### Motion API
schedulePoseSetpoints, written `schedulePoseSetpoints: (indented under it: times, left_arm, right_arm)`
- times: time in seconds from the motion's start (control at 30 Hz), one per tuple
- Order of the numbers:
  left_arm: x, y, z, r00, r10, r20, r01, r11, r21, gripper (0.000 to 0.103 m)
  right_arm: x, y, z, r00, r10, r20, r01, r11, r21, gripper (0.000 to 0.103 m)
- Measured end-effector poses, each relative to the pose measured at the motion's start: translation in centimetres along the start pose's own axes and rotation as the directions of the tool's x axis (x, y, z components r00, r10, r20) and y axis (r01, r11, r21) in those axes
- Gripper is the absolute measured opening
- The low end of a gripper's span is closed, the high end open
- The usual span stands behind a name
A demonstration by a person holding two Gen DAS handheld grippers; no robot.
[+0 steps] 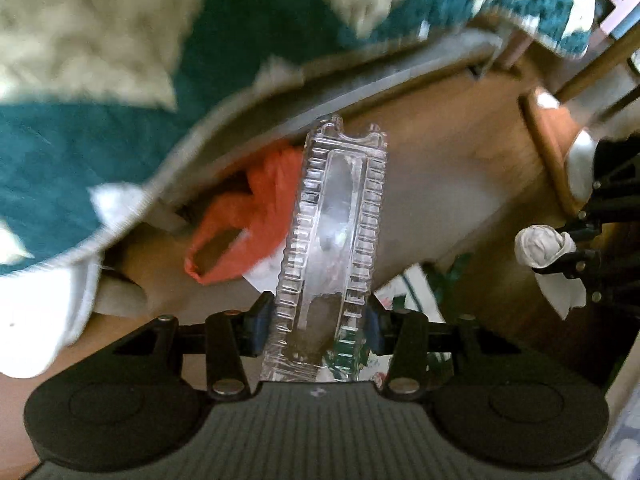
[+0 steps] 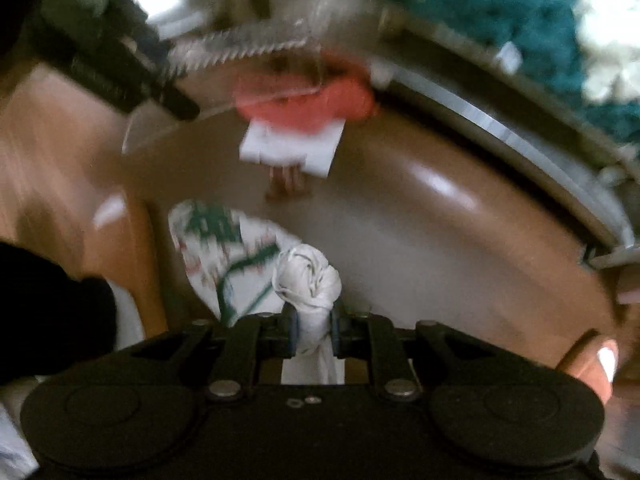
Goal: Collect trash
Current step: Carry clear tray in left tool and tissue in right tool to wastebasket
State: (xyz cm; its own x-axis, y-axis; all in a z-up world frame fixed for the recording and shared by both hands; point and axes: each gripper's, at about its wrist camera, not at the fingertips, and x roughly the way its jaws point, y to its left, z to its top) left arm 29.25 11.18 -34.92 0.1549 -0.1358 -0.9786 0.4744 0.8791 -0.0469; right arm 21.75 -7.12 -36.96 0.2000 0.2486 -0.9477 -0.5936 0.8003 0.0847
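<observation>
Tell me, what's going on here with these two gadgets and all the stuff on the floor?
A person is picking up trash with a handheld tool in each hand. The left tool is clamped on a clear ribbed plastic container, held above the brown floor. The right tool is clamped on a twisted white tissue. Still lying below are an orange plastic bag, a white piece of paper and a printed white-and-green wrapper, beside a teal and cream rug.

Motion blur smears the orange bag (image 2: 308,108) and patterned paper (image 2: 216,248).
</observation>
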Motion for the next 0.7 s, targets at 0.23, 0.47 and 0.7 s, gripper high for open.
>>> schedulePoseSetpoints:
  times: [0.23,0.47,0.7]
  left_arm:
    - [-11.8,-1.2,2.1,0.975,0.098,0.199,-0.086,0.994,-0.067,0.045]
    - [-23.5,-3.9,1.7,0.908,0.193,0.372,-0.134,0.975,-0.177,0.045]
    - [-33.1,-6.8,1.1,0.837,0.267,0.478,-0.142,0.949,-0.282,0.045]
  right_arm:
    - [-10.4,-0.7,1.6,0.98,-0.036,0.195,0.025,0.998,0.056,0.015]
    - [-22.4,-0.5,1.8,0.914,-0.069,0.399,0.058,0.998,0.04,0.015]
    - [-33.4,-0.1,2.8,0.804,-0.108,0.585,0.111,0.993,0.031,0.015]
